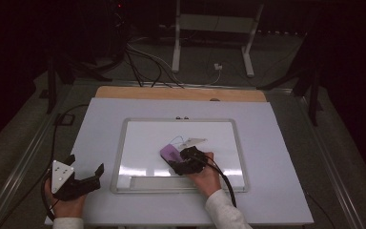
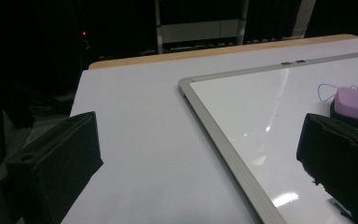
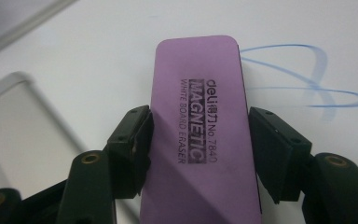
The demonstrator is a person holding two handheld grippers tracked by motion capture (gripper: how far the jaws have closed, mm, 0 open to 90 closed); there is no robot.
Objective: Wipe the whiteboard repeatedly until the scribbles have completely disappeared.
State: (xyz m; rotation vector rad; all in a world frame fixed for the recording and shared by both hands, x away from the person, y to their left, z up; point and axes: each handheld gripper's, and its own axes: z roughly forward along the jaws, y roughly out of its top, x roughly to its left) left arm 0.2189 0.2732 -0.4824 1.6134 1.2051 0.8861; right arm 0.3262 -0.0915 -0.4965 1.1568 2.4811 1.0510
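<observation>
A purple magnetic whiteboard eraser (image 3: 198,121) lies flat on the whiteboard (image 1: 138,138), and my right gripper (image 3: 198,144) is shut on its long sides, both pads pressing it. Blue marker loops (image 3: 307,88) sit on the board just beyond the eraser's far right corner. In the high view the eraser (image 1: 170,153) is near the board's middle with the right gripper (image 1: 183,161) behind it. My left gripper (image 1: 83,167) rests on the white table (image 1: 95,124) left of the board, jaws wide apart with nothing between them. From the left gripper view the eraser (image 2: 356,103) shows at the far right.
The whiteboard's metal frame (image 2: 223,144) runs diagonally beside the left gripper. A pen tray (image 1: 159,182) lies along the board's near edge. A wooden strip (image 1: 181,93) borders the table's far side, with cables and a stand on the floor beyond.
</observation>
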